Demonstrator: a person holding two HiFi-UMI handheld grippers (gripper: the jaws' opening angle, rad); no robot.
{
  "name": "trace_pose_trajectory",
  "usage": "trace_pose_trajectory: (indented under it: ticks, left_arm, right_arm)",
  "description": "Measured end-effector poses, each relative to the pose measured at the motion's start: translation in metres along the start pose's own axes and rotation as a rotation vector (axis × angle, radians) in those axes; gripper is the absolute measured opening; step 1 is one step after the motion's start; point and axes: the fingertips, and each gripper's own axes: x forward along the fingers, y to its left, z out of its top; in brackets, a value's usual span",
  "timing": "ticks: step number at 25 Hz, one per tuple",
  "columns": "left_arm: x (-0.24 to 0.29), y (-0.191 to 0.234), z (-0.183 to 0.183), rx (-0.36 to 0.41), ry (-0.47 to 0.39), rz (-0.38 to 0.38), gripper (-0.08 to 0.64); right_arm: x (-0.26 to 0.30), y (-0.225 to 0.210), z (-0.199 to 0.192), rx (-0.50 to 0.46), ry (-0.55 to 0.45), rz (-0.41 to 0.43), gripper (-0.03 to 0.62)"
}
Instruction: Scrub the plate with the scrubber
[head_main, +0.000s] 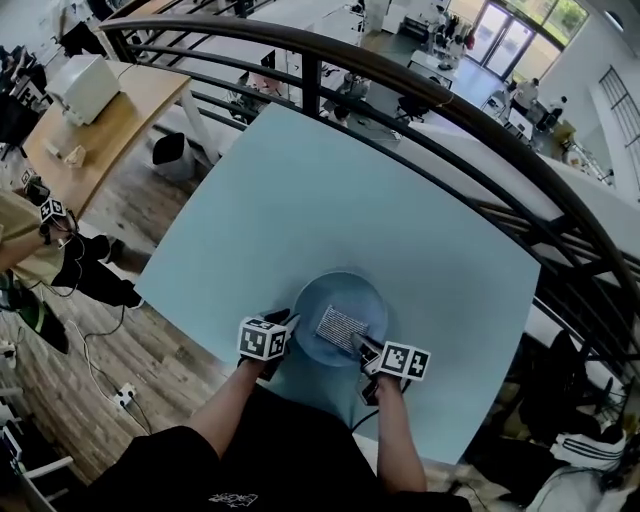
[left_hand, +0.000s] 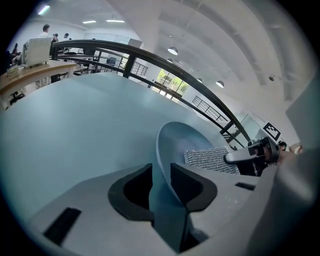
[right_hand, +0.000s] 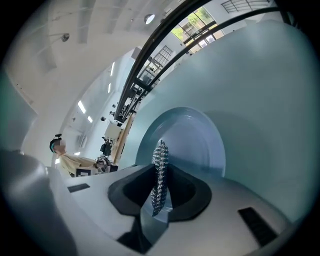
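A round blue plate (head_main: 332, 297) lies near the front edge of the pale blue table (head_main: 330, 190). My left gripper (head_main: 289, 322) is shut on the plate's left rim, and in the left gripper view the rim (left_hand: 167, 150) runs between the jaws of the left gripper (left_hand: 161, 187). A silver mesh scrubber (head_main: 341, 327) rests flat on the plate's right half. My right gripper (head_main: 362, 346) is shut on the scrubber's near edge. In the right gripper view the scrubber (right_hand: 160, 170) stands edge-on between the jaws of the right gripper (right_hand: 160, 196), with the plate (right_hand: 197, 137) behind it.
A black railing (head_main: 420, 90) curves round the table's far and right sides. A wooden desk (head_main: 95, 125) stands at the left, with a person (head_main: 25, 235) beside it and cables (head_main: 95, 365) on the wooden floor.
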Motion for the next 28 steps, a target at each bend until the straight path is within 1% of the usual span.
trace_pose_trajectory:
  ticks: [3, 8, 14, 18, 22, 28]
  left_arm:
    - [0.003, 0.001, 0.002, 0.001, 0.013, -0.008, 0.11]
    - [0.009, 0.0, 0.003, 0.03, 0.046, -0.005, 0.085]
    - [0.01, 0.001, 0.008, 0.04, 0.07, 0.015, 0.071]
    - [0.011, 0.001, 0.01, 0.031, 0.07, 0.029, 0.063]
    - [0.012, 0.002, 0.011, 0.031, 0.071, 0.044, 0.06]
    - [0.011, 0.002, 0.012, 0.011, 0.066, 0.052, 0.055]
  right_arm:
    - [0.006, -0.005, 0.001, 0.002, 0.005, -0.035, 0.077]
    - [0.018, -0.007, 0.005, -0.077, 0.032, -0.12, 0.078]
    - [0.037, 0.004, 0.021, -0.141, 0.04, -0.149, 0.078]
    - [0.045, 0.006, 0.031, -0.149, 0.046, -0.161, 0.08]
    - [0.048, 0.003, 0.045, -0.145, 0.028, -0.175, 0.08]
    - [0.032, -0.011, 0.064, -0.133, -0.012, -0.227, 0.08]
